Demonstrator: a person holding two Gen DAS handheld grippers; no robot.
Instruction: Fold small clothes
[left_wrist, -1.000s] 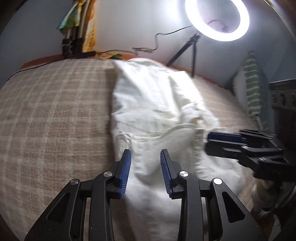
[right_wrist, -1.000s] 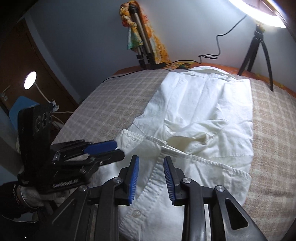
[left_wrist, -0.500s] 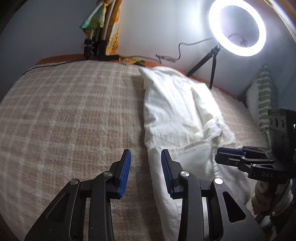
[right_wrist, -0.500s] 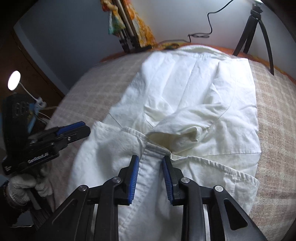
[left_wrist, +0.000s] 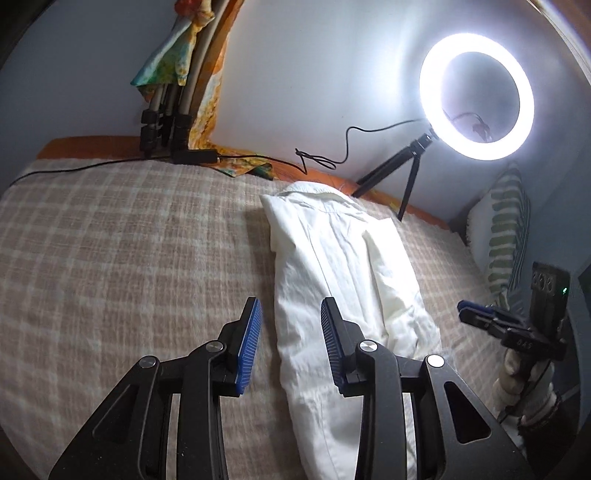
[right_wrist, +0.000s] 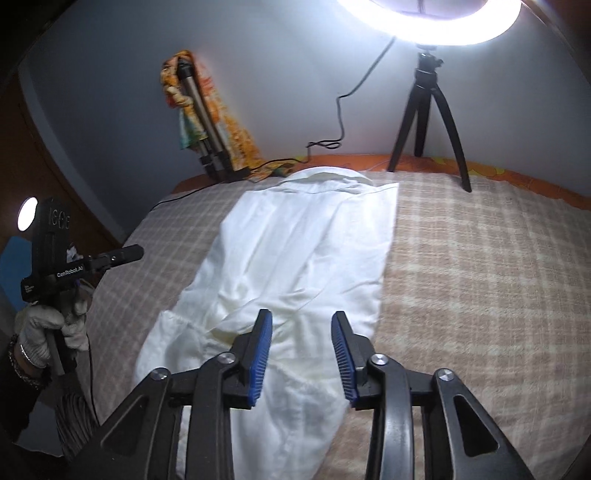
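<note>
We see a white shirt (right_wrist: 306, 258) lying lengthwise on a bed covered by a beige checked blanket (right_wrist: 480, 280), its collar at the far end near the wall and its sides folded inward into a long narrow strip. In the left wrist view the same shirt (left_wrist: 343, 280) runs from between the blue pads up toward the ring light (left_wrist: 476, 96) on its small black tripod (left_wrist: 399, 177).

The left gripper (left_wrist: 291, 343) hovers above the near end of the shirt with its jaws partly spread; nothing is pinched between them, and the cloth beneath lies flat on the blanket. The right gripper (right_wrist: 301, 354) is likewise held over the near part of the shirt, its jaws having just been opening, with only the lying fabric seen between the pads and none of it clamped.

Each gripper appears in the other's view: the left one (right_wrist: 125, 254) at the left edge, carried by a hand in a white knit glove (right_wrist: 40, 328); the right one (left_wrist: 476, 314) at the right edge, off the shirt's side.

Against the far wall we note a folded tripod with a colourful cloth (left_wrist: 173, 70) draped on it, a black cable (left_wrist: 332, 147), and a striped cushion (left_wrist: 502, 236) at the right. A small lamp (right_wrist: 27, 214) glows at the left.
</note>
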